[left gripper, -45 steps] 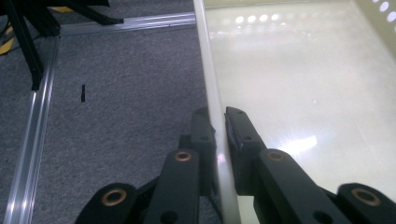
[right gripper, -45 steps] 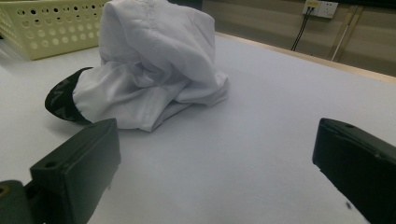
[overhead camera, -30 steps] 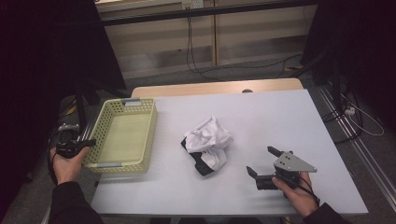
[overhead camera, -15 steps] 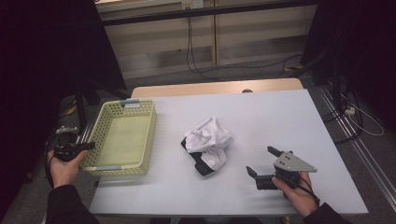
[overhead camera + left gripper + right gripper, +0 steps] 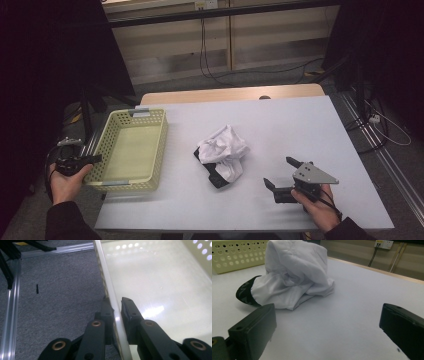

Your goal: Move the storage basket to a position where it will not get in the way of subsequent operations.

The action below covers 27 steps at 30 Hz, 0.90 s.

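Left gripper clamps basket wall at table's left edge; right gripper, jaws wide, empty, faces crumpled cloth mid-table.

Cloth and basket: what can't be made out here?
- Cloth: crumpled in the high view and the right gripper view, so its folds hide its type and underside.
- Dark part: mostly under the white folds; what it is, unclear.
- Basket: the left gripper view cuts it off at the frame edges.
- Left gripper: jaws straddle the wall; firmness of grip not visible.
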Available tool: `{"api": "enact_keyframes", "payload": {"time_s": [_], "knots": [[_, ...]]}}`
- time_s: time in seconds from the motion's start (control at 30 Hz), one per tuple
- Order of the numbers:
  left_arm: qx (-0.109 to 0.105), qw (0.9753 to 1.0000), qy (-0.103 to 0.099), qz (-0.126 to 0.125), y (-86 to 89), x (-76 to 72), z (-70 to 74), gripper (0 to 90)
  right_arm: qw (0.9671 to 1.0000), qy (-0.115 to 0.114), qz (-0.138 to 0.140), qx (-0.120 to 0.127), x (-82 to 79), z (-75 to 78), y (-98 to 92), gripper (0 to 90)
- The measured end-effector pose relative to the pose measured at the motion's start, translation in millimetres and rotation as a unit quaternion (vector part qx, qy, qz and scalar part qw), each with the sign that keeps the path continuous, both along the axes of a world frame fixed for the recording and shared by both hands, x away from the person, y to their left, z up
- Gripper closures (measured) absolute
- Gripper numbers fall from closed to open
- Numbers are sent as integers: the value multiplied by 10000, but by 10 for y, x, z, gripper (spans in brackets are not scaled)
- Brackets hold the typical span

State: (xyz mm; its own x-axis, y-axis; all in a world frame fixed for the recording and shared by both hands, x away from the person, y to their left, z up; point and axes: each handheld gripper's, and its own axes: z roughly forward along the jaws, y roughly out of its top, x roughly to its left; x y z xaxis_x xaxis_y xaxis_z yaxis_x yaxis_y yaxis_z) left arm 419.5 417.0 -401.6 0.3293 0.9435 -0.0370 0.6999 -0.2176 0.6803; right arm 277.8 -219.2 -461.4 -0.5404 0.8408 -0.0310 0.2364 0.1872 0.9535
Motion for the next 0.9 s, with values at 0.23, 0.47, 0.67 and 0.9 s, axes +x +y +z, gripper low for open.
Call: {"api": "enact_keyframes", "payload": {"time_s": [0.23,0.47,0.67,0.9], "knots": [[16,10000,31,12,4,10,-1,809,10000,-2,2,-10,0,-2,3,5],[-1,10000,-30,0,6,15,-7,808,10000,-11,17,-20,5,-2,8,5],[-24,10000,-15,-20,18,16,-9,804,10000,-8,21,-17,5,0,7,5],[13,9994,-147,315,-4,29,4,363,10000,-10,16,-24,7,-1,8,5]]}}
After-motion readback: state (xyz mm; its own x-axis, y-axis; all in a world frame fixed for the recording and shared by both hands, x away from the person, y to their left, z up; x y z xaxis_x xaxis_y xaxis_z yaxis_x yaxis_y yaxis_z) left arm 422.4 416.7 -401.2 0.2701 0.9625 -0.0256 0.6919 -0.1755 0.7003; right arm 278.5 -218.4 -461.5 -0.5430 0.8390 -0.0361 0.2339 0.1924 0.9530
